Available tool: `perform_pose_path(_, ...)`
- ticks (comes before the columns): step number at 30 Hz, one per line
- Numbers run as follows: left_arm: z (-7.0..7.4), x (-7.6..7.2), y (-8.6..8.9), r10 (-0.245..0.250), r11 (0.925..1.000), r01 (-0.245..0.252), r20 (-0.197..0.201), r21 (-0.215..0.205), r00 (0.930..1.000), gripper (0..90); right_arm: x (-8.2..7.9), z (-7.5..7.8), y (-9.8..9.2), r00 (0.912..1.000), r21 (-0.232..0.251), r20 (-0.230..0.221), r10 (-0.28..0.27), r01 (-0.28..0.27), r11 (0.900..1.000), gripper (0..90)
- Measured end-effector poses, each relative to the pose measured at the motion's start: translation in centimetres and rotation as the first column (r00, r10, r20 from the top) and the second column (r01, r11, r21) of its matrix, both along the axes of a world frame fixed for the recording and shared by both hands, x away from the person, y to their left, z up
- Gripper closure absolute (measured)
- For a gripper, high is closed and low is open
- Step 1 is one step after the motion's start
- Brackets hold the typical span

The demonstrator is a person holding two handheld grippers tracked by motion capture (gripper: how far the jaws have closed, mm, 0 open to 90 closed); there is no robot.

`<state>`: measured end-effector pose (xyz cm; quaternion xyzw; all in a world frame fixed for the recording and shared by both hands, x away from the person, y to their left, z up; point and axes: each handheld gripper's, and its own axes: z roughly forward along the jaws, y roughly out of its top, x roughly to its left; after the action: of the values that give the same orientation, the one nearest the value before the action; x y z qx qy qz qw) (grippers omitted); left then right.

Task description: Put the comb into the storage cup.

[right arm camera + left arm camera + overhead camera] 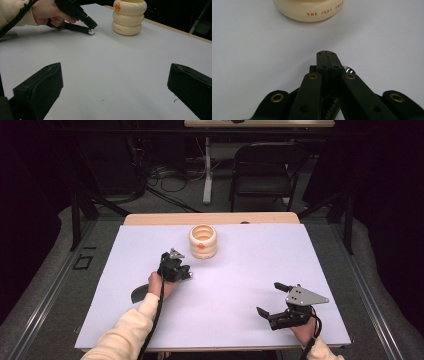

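Black jaws of the left gripper [327, 61] are pressed together, pad to pad, with nothing visible between them in the left gripper view; just past their right edge a small shiny metal tip [349, 70] peeks out. The right gripper view explains it: a dark handle [72, 27] with that silvery end lies on the white tabletop [130, 65] under the left hand [47, 12], and the closed jaws come down right at its end, touching or just above, I cannot tell which. My guess is the jaws were shut to nudge or pin the tool rather than lift it. Farther off, beyond and to the right, stands the cream ribbed cup [203, 241] with an orange mark, upright and apart from both; lettering on its base reads clearly from the left gripper. At the near right the right gripper [272, 300] rests with jaws wide apart, empty, likely waiting
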<state>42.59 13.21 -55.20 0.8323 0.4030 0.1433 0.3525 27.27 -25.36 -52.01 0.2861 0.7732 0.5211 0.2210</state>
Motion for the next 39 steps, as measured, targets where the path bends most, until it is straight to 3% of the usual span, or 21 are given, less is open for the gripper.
perform_pose_path(22,-0.1,-1.5,0.1,-0.056,0.9984,0.056,-0.043,0.008,0.9975,89.8,0.0,0.0,0.0,1.0,-0.003,-0.002,0.003,-0.003,1.0,0.0)
perform_pose_path(39,-0.2,-2.8,0.1,-0.115,0.9931,0.116,-0.07,0.018,0.9909,89.8,0.0,0.0,0.0,1.0,0.001,-0.004,0.004,-0.004,1.0,0.0)
